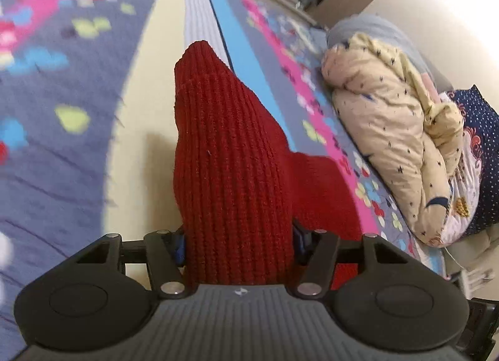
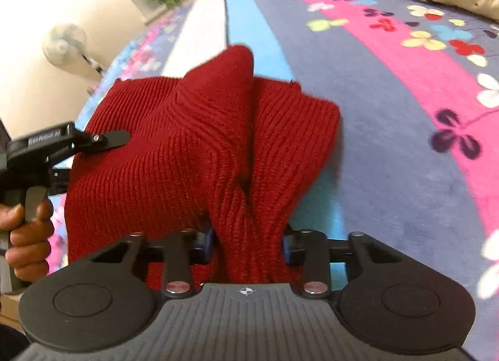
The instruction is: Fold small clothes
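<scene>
Gripping bunched folds of the red knit sweater [image 2: 174,142], the right gripper [image 2: 248,245] and left gripper [image 1: 238,245] are each clamped partway closed on it, lifting its near edge above the floral bedsheet [image 2: 389,117], probably to fold it over.

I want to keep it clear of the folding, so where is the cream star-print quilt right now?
In the left wrist view the cream star-print quilt lies bunched at the right, on the flowered bedspread, right of the red knit garment.

a home bedroom: flowered bedsheet [image 2: 389,105], bundled quilt [image 1: 389,130], standing fan [image 2: 64,44]
</scene>
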